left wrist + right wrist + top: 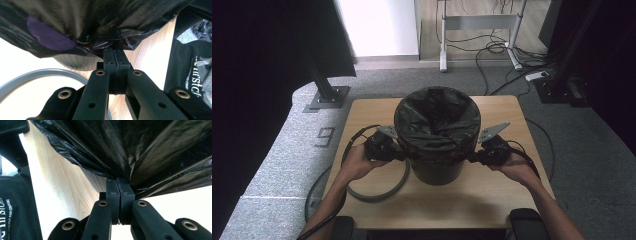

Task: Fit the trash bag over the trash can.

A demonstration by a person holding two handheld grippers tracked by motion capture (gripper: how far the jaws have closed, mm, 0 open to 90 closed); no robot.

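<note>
We count one dark bin point(437, 167) standing mid-frame on the one wooden bench point(492, 200) in the high view, and one black bin bag point(437, 122) lining it, its edge folded down over the rim all around. Two tongs are at work, one per hand. The left tongs point(401, 156) sit at the bin's left side in the high view, held by the left hand point(357, 162); in the left gripper view the jaws are pressed together with a fold of the bag's hem point(110, 46) caught between them, so we read them as pinching the bag. The right tongs point(472, 157) sit at the bin's right side, held by the right hand point(514, 167); in the right gripper view the jaws likewise stand tight together on the bag's edge point(125, 176), pinching it. One grey ring point(379, 192) lies flat on the bench at lower left of the bin in the high view, partly under the left forearm, and its arc shows at lower left in the left gripper view point(37, 73). One purple patch point(47, 37) shows through the bag film at upper left of the left gripper view; we cannot tell what it is. Two grey three-cornered plates top the tongs, one each. Beyond the bench, upper frame, one white frame stand point(479, 22) and a tangle of cables point(502, 55) on the floor.
</note>
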